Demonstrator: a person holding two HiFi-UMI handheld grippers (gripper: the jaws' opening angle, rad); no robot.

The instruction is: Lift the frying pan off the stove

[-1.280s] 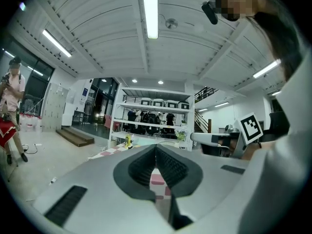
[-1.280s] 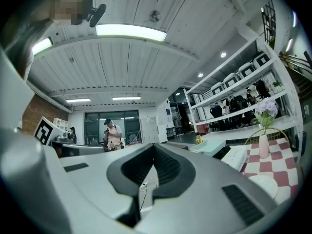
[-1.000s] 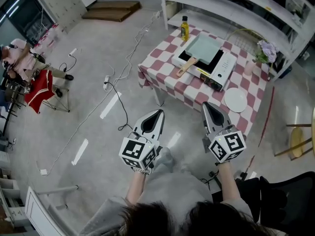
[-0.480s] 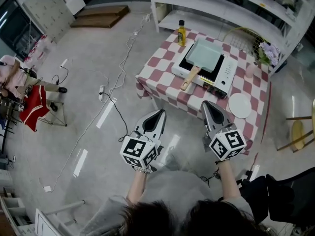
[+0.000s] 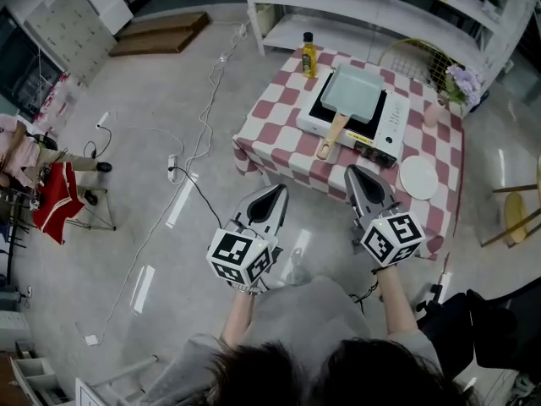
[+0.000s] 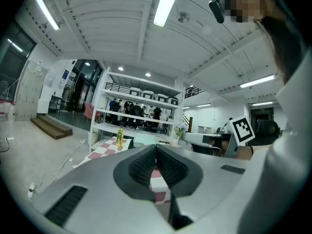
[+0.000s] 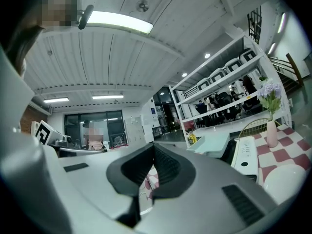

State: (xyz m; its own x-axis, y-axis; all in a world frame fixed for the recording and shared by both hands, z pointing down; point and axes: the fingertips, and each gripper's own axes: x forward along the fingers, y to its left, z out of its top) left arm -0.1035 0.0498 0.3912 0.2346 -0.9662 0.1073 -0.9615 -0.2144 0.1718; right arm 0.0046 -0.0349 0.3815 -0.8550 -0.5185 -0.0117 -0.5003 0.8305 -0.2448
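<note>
left tongs [image 5: 274, 190], right tongs [image 5: 354, 171]: both pressed together, empty. frying pan [image 5: 353, 89] on stove [image 5: 394, 118], table [image 5: 272, 118] ahead of the tips, nearer than a second ago; lift not begun.

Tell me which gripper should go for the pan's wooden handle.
Probably the right gripper: its shut, empty jaws sit nearer the wooden handle of the pale green square frying pan than the left gripper, also shut.
</note>
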